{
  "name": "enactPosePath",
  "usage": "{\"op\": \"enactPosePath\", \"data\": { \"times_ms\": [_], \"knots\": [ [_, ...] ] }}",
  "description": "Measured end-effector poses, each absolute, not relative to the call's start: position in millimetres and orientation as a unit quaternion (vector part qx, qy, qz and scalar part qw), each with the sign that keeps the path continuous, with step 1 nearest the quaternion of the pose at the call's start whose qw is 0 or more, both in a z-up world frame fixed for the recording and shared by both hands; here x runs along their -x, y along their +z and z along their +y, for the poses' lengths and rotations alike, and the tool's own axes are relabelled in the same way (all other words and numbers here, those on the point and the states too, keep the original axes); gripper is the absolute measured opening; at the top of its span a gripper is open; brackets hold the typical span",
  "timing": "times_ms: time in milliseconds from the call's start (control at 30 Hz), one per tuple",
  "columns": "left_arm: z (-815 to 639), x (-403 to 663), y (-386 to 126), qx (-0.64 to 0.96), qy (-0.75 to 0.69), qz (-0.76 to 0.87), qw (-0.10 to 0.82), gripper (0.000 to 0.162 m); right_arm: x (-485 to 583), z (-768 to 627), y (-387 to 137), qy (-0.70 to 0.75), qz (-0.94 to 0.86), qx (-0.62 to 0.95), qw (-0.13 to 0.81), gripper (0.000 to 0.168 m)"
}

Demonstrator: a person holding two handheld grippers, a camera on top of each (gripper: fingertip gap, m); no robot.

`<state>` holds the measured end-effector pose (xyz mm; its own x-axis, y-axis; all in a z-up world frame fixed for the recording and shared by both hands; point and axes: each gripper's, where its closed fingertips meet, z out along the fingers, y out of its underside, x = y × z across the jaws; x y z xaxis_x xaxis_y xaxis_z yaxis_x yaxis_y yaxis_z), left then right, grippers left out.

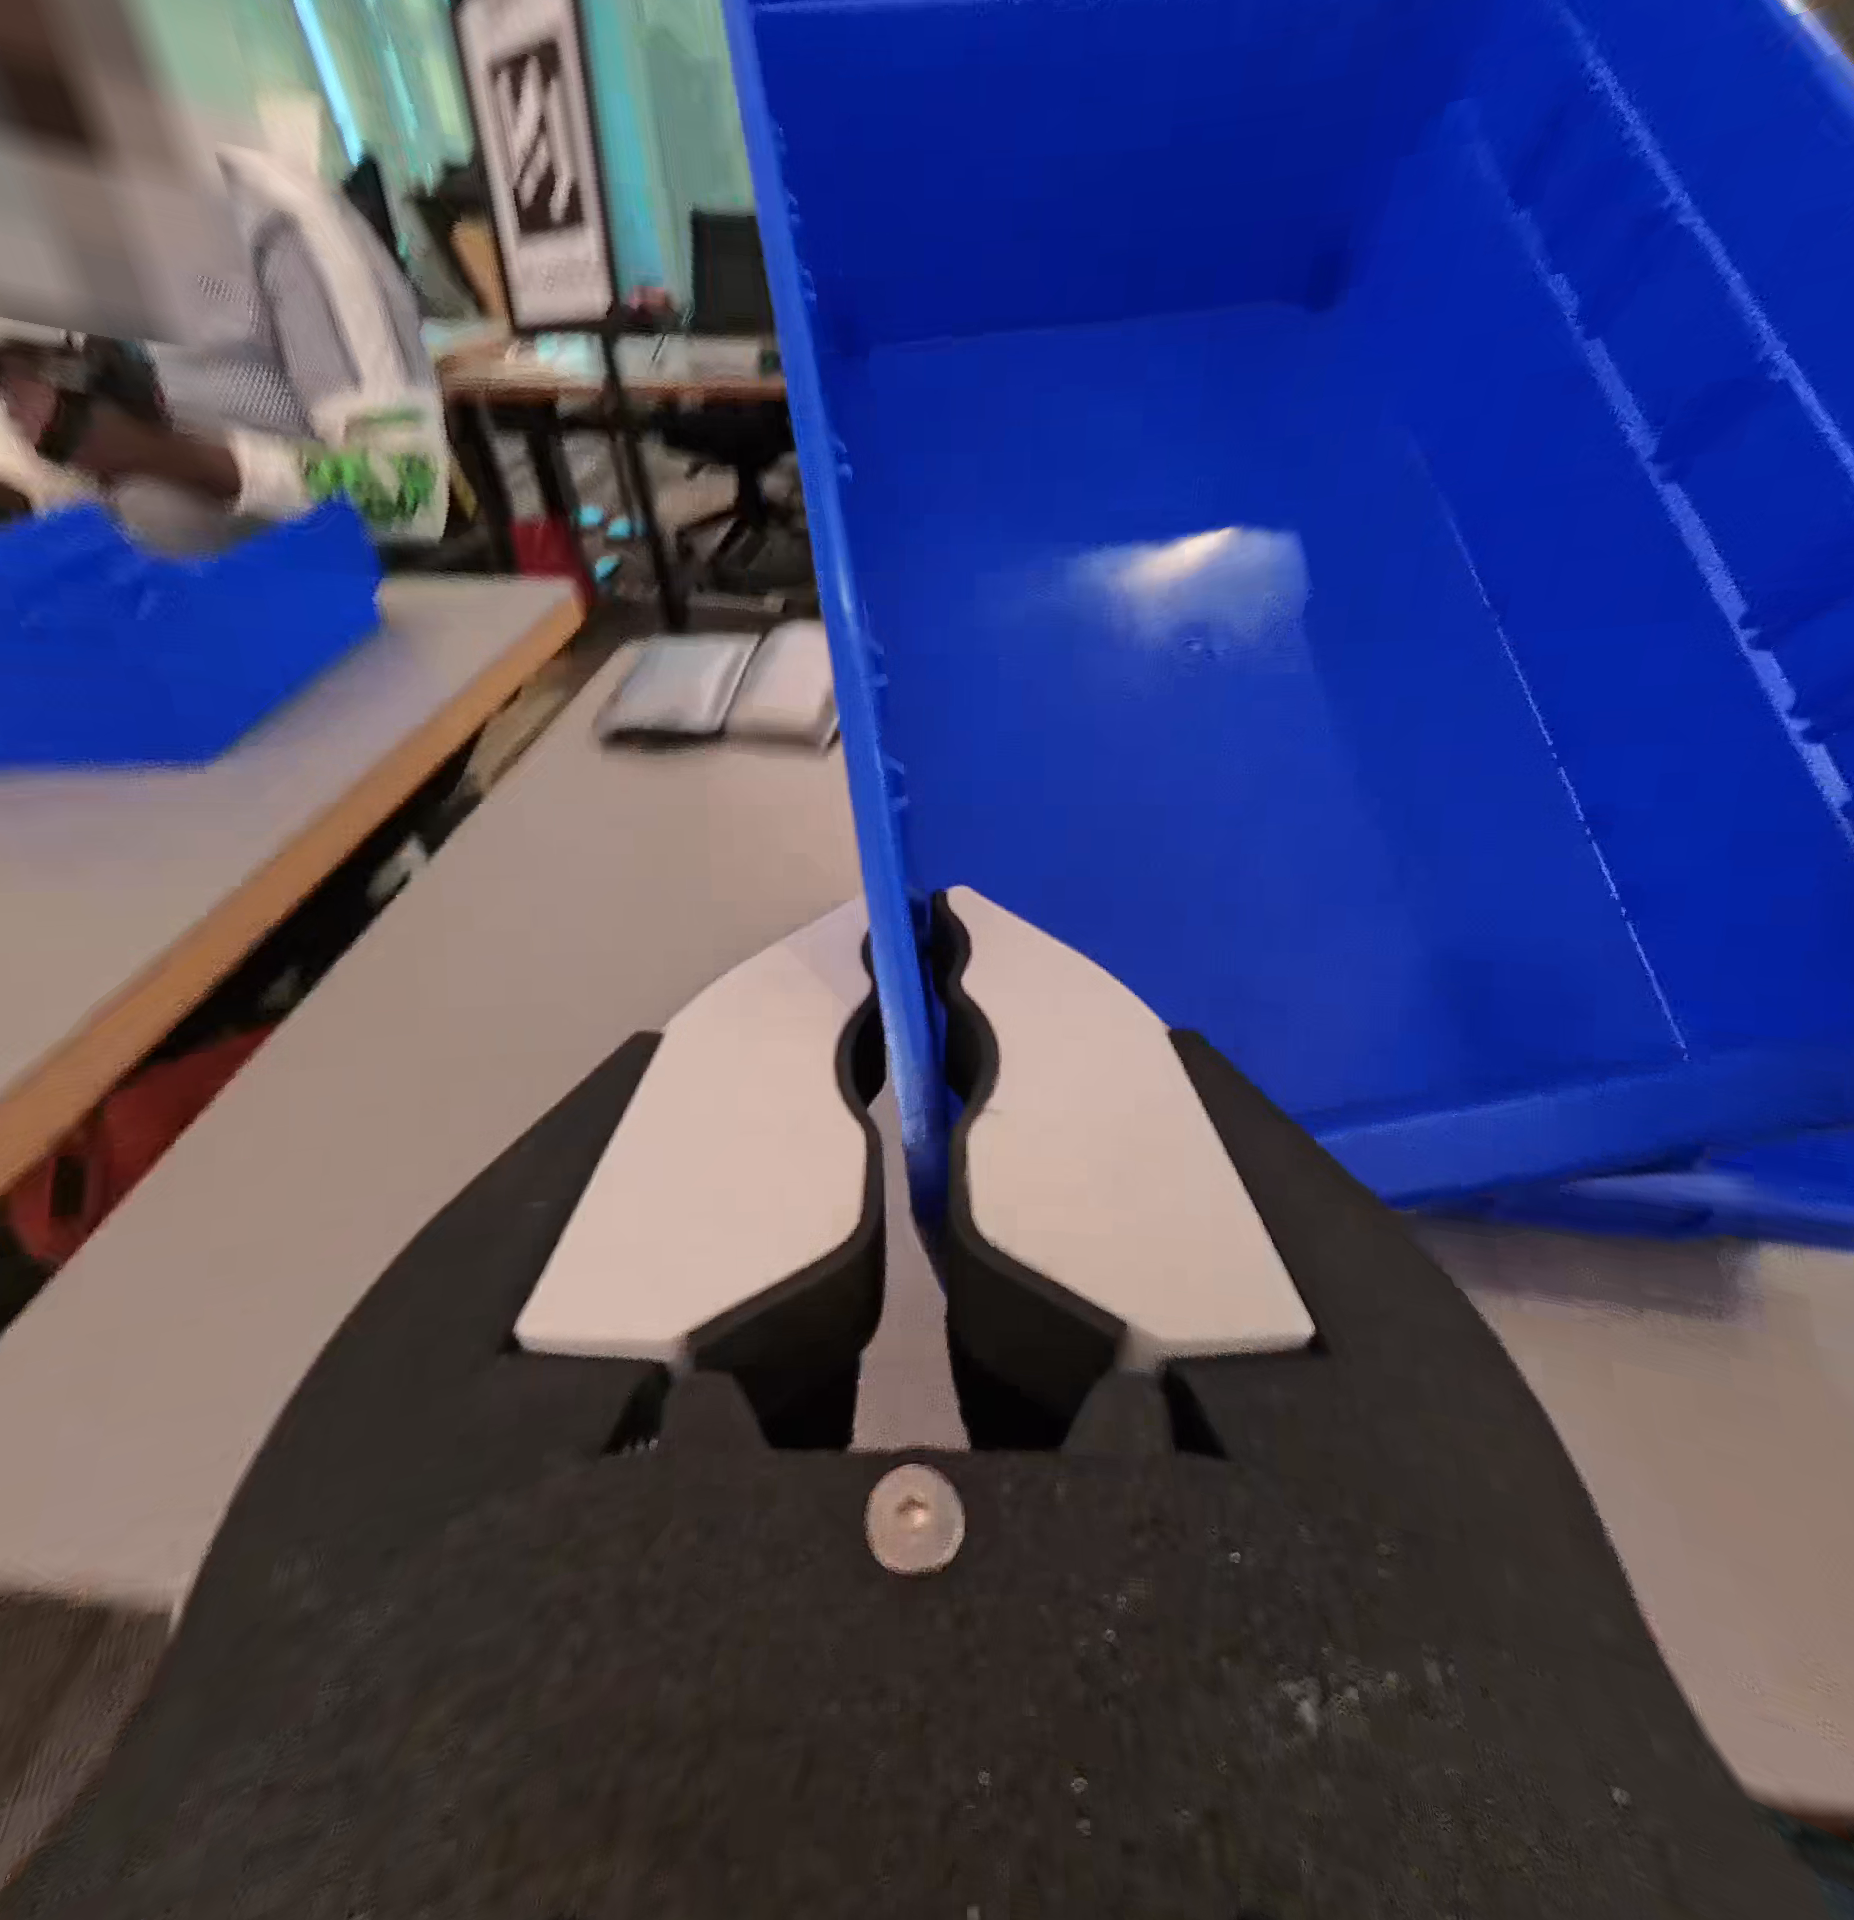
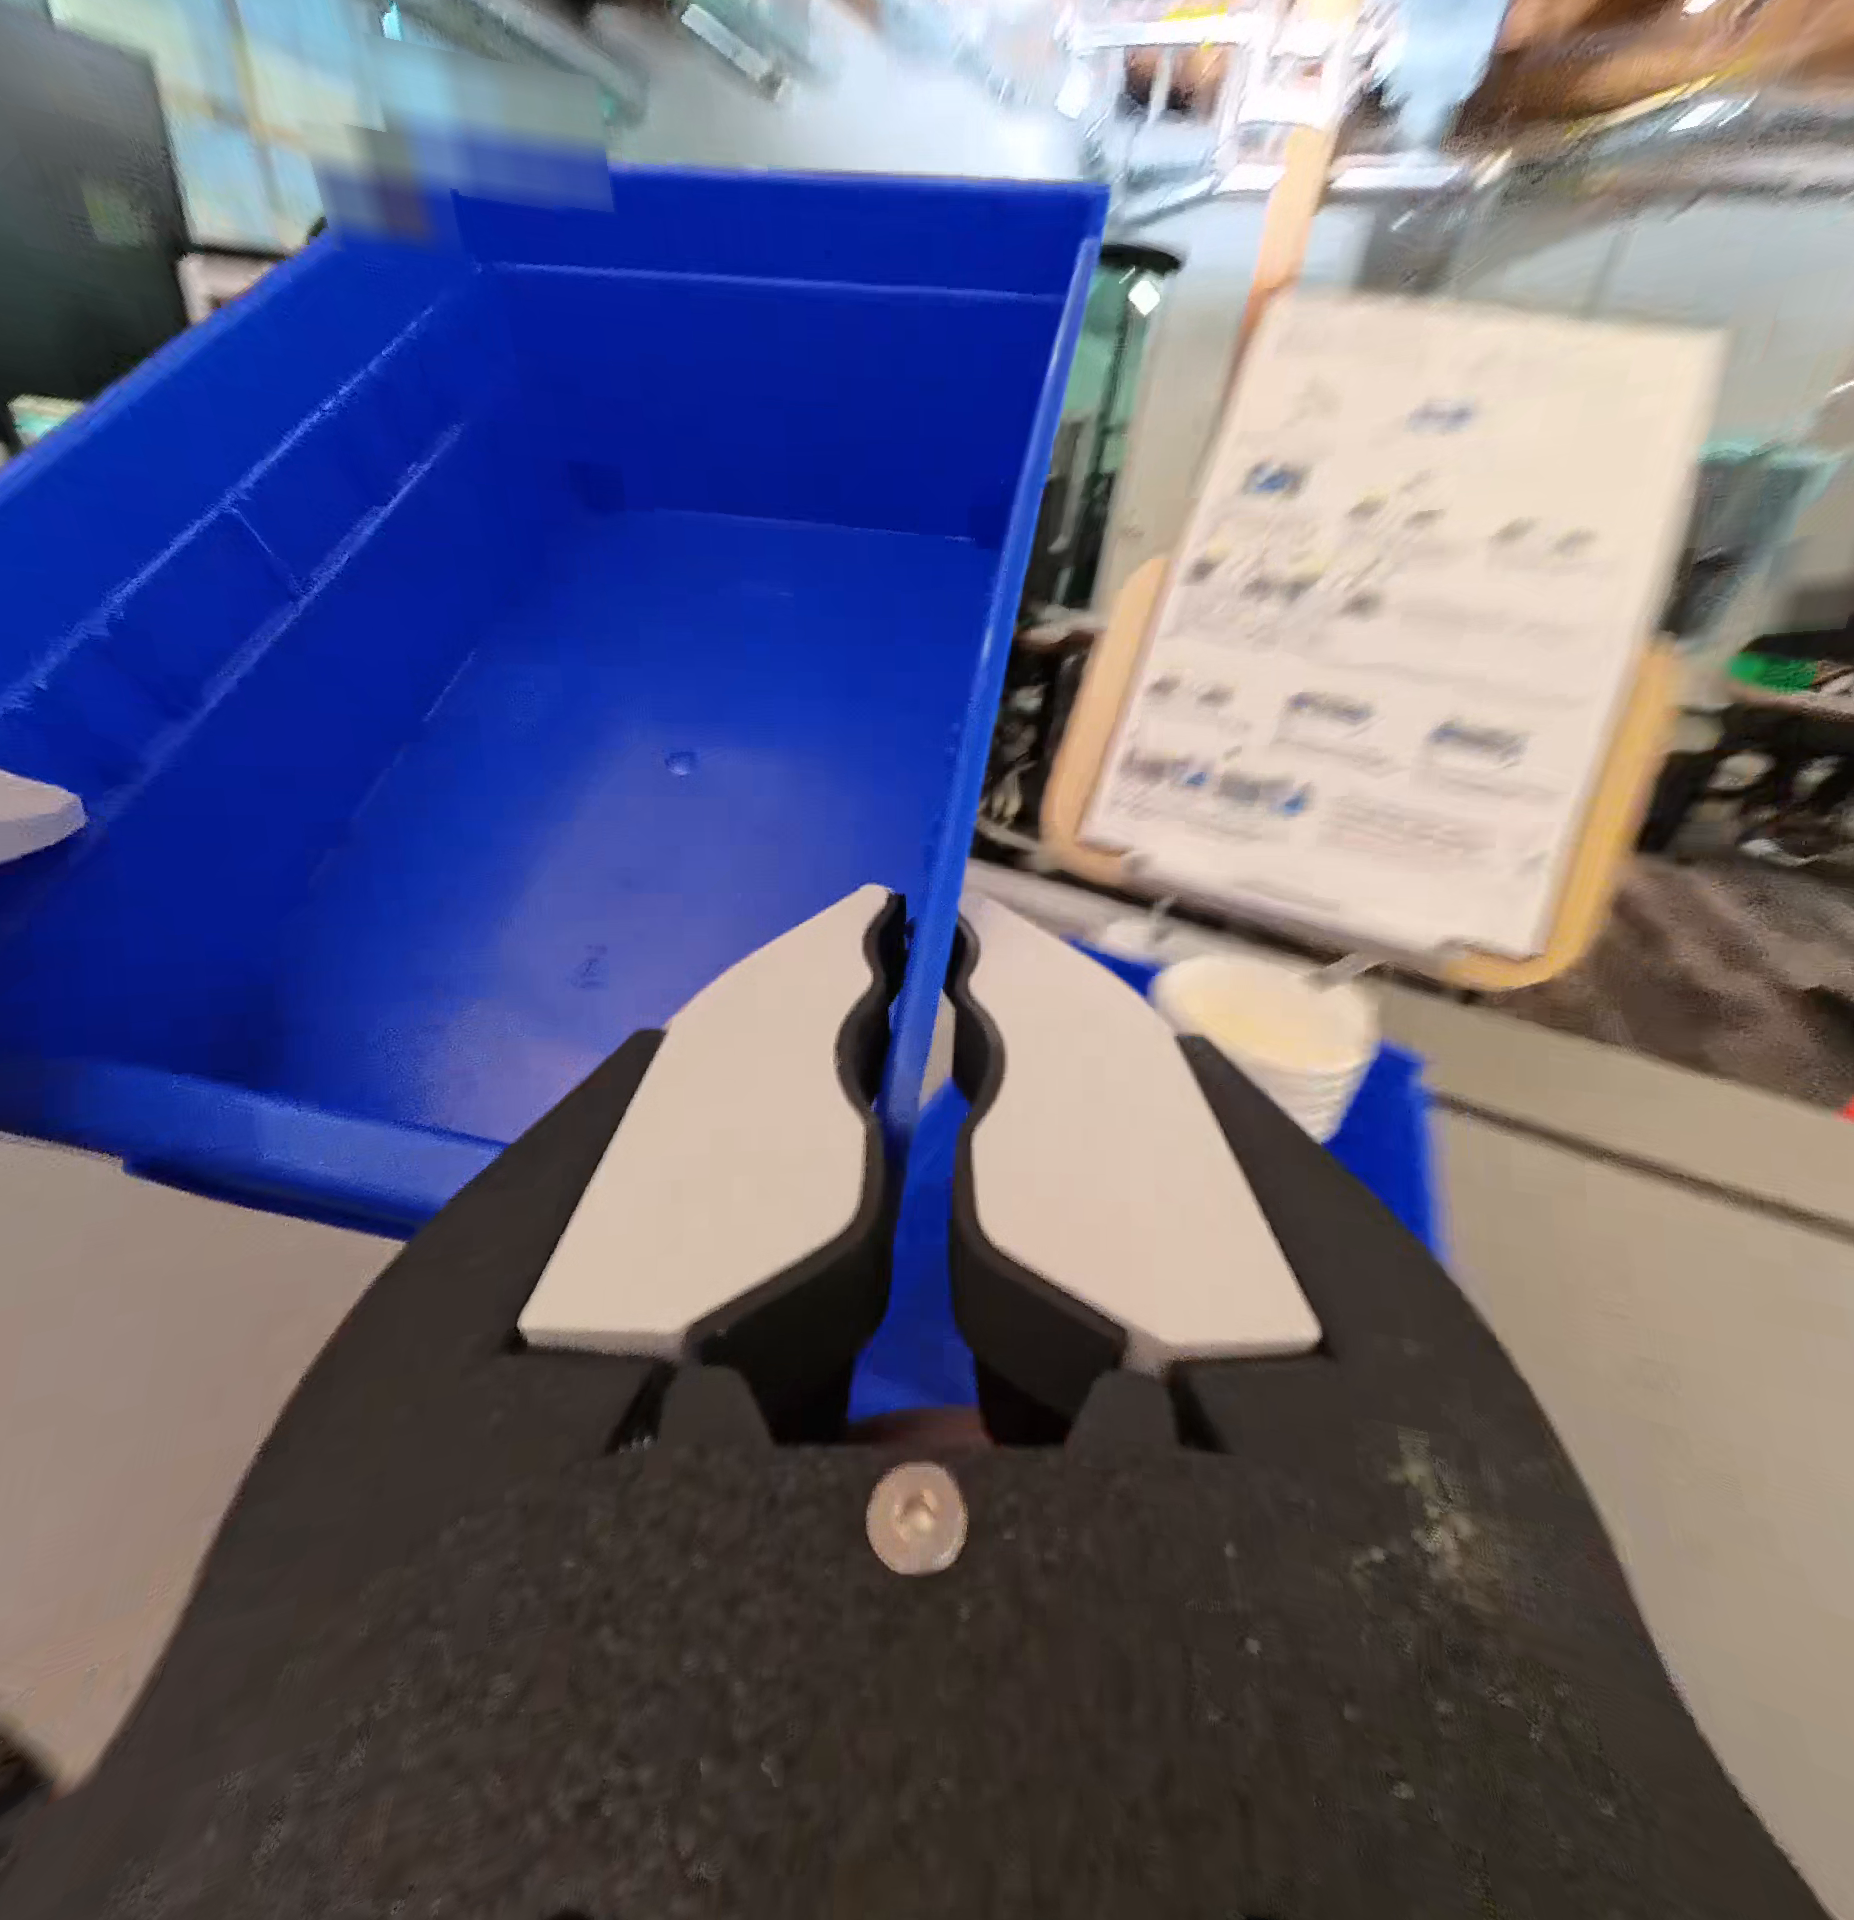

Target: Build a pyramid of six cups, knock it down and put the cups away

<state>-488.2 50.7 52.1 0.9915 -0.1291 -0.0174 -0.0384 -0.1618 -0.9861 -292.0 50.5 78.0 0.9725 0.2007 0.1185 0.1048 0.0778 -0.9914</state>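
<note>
The left gripper (image 1: 907,914) is clenched on the left side wall of a blue bin (image 1: 1266,727), the thin wall running up between its grey fingers (image 1: 767,1132) and reaching well past their tips. Seen from this gripper, the bin spreads ahead and to the right, its open inside bare and glossy, its near end low over the grey table (image 1: 611,987) and its far end tipped higher. Far off to the left of the tongs, on a neighbouring table, sits another blue bin (image 1: 164,634), with a person's sleeve (image 1: 310,343) blurred above it.

The right gripper (image 2: 928,909) is likewise clamped on the opposite side wall of the blue bin (image 2: 611,727), one finger inside the wall and one outside. From here the bin lies ahead and to the left, and a pale tip of the left gripper (image 2: 19,821) shows at its far wall. No cups lie inside the bin as far as both views show. Just right of the right tongs, beyond the finger, a nested stack of white cups (image 2: 1271,1034) stands in a smaller blue container (image 2: 1390,1143). Farther right stands a white board on a wooden stand (image 2: 1401,623)
</note>
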Motion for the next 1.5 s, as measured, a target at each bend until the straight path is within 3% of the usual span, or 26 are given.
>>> {"op": "enactPosePath", "data": {
  "times_ms": [167,267,367,500,633,800,1033,1133,1300,1400,1500],
  "knots": [
    [91,338,130,0.719,-0.083,0.11,0.681,0.005,140,55,141,-0.057,-0.074,0.665,0.741,0.007],
    [108,221,129,0.719,-0.109,0.17,0.665,0.005,27,54,141,-0.085,-0.018,0.683,0.725,0.006],
    [121,111,82,0.754,-0.139,0.225,0.601,0.006,-75,58,109,-0.052,0.062,0.734,0.675,0.005],
    [133,17,-16,0.814,-0.134,0.261,0.501,0.007,-163,73,20,-0.096,0.102,0.809,0.57,0.005],
    [126,-16,-94,0.852,-0.158,0.262,0.426,0.007,-196,77,-67,-0.032,0.11,0.863,0.493,0.005],
    [120,-24,-132,0.857,-0.117,0.28,0.416,0.009,-206,74,-125,0.024,0.104,0.875,0.472,0.005],
    [99,-46,-134,0.839,-0.166,0.294,0.427,0.022,-226,66,-125,0.058,0.116,0.855,0.502,0.006],
    [90,-50,-132,0.835,-0.189,0.302,0.419,0.034,-224,64,-118,0.089,0.11,0.846,0.514,0.018],
    [60,-13,-79,0.799,-0.257,0.349,0.417,0.053,-227,52,-40,0.037,0.097,0.788,0.607,0.029],
    [62,63,-40,0.775,-0.213,0.373,0.463,0.058,-177,57,18,0.02,0.03,0.752,0.659,0.036],
    [97,165,-36,0.794,-0.131,0.335,0.491,0.058,-102,72,48,-0.002,-0.022,0.734,0.679,0.049]
  ]
}}
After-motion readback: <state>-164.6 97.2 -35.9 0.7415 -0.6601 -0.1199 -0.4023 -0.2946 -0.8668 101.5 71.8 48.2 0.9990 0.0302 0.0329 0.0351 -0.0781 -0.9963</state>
